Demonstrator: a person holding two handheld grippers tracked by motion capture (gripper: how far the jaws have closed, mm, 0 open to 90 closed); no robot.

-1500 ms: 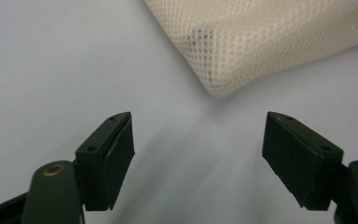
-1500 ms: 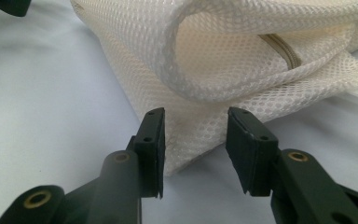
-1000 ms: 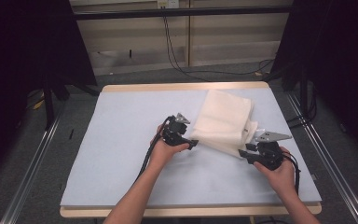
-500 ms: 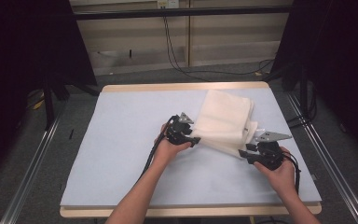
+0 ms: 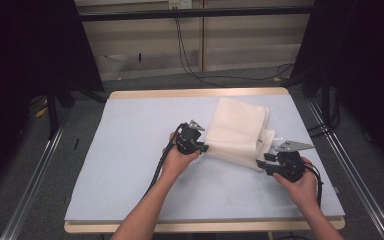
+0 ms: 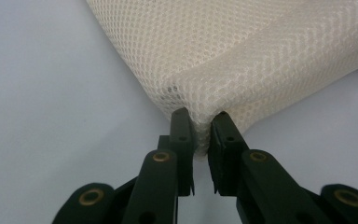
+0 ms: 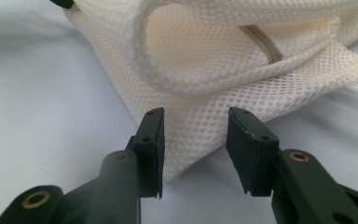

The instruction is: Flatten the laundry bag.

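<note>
A folded white mesh cloth [image 5: 240,132] lies right of centre on the pale blue mat [image 5: 130,150]. My left gripper [image 5: 202,148] is at the cloth's near left corner. In the left gripper view its jaws [image 6: 201,116] have just been closing and now pinch a fold of the mesh [image 6: 242,46]. At the near right corner is my right gripper [image 5: 261,165]. In the right gripper view it [image 7: 196,116] stands open, and a flat corner of mesh [image 7: 223,56] lies between the pads without touching them.
The mat covers a wooden table whose rim [image 5: 195,93] shows at the far side. Bare mat stretches to the left of the cloth and in front of it. Cables [image 5: 190,55] lie on the floor beyond, and metal rails [image 5: 35,175] run along both sides.
The left hand has edged slightly towards the cloth's corner. The right hand and the cloth have stayed where they were.
</note>
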